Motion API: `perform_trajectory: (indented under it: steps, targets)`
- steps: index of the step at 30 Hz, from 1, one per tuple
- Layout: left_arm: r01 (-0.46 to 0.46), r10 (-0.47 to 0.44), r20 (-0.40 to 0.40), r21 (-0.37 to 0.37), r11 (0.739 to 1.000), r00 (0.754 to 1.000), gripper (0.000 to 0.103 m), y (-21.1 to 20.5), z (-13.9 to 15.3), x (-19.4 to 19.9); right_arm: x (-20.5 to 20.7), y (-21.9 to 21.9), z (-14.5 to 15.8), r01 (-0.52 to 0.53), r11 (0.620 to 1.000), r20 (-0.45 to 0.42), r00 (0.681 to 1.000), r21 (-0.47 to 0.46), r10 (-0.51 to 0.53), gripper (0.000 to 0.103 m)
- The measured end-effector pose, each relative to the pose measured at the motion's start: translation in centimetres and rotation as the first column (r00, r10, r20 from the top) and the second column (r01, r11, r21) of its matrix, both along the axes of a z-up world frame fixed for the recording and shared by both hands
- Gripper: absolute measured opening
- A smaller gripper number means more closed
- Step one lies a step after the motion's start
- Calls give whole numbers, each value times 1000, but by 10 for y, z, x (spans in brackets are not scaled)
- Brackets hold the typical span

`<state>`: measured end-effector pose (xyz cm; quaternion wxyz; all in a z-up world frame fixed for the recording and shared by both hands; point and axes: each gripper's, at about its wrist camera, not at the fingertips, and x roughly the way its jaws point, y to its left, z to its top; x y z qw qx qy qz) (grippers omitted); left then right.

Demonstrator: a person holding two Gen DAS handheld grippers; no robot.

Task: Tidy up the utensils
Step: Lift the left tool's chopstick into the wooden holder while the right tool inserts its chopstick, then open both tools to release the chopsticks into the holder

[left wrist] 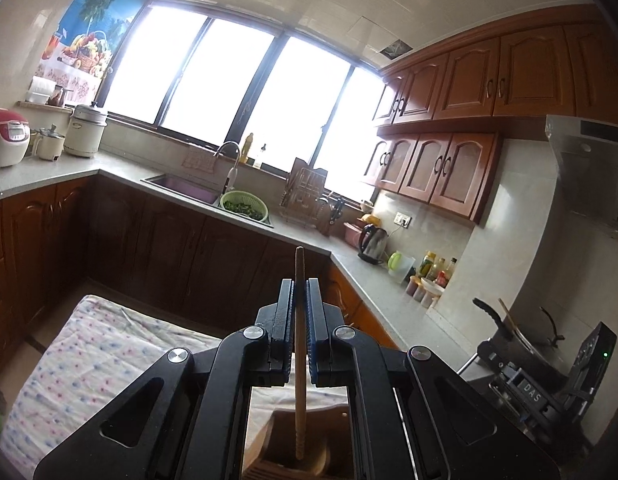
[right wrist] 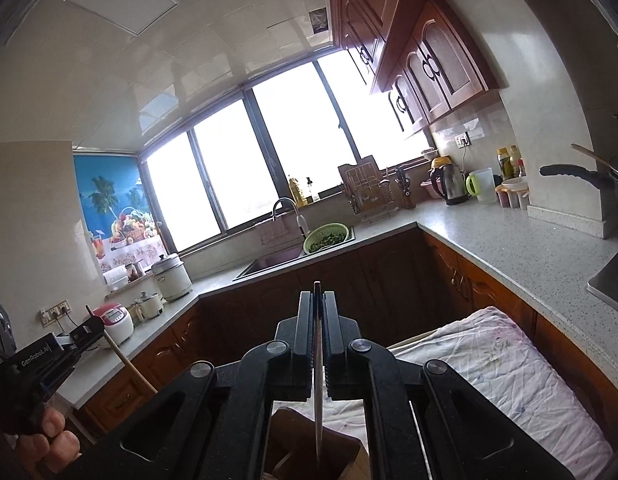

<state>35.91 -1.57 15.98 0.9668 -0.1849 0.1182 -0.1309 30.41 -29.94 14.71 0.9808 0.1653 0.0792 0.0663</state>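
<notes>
Open air lies ahead of both claws; wooden holder (left wrist: 293,456) sits directly below, cloth-covered table (right wrist: 509,380) beside it

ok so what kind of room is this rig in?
A home kitchen, almost certainly: an L-shaped counter with a sink and faucet, wooden wall cabinets, and an electric kettle and rice cooker on the worktop.

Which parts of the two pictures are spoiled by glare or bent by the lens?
Left wrist view: the window is blown out to pure white, nothing outside shows; the cabinets beneath stay dark; the counter curves with the fisheye. Right wrist view: the same white window, a curved ceiling, black corners; the chopstick between the shut fingers is sharp.
</notes>
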Motion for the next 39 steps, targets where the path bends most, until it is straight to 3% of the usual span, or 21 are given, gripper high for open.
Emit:
perform_trajectory:
  steps: [7,13,30,33,35,37,39]
  targets:
    - [-24,24,-90,-6,1000,996,4,-14,-58,36,22,0,-54,4,1000,-63,998,18,-3,4]
    - [-20,22,-114,18,1000,993,4,-25,-84,40,26,-3,-72,5,999,-78,997,41,-1,4]
    - [25,-14,-163,66,998,987,5,-30,-91,43,30,-4,-80,2,999,-136,991,43,4,5]
    - [25,-12,-169,72,997,986,7,-29,-90,42,32,-5,-79,-7,999,-152,988,54,15,9]
    - [24,-12,-175,69,997,984,11,-27,-88,40,32,-8,-80,-11,997,-158,987,71,22,10]
    - [18,-6,-179,62,998,984,35,-24,-87,36,31,-10,-80,-13,997,-166,986,83,27,12]
    - [-3,14,-183,58,998,983,55,-19,-86,30,27,-11,-81,-11,995,-169,985,96,27,27]
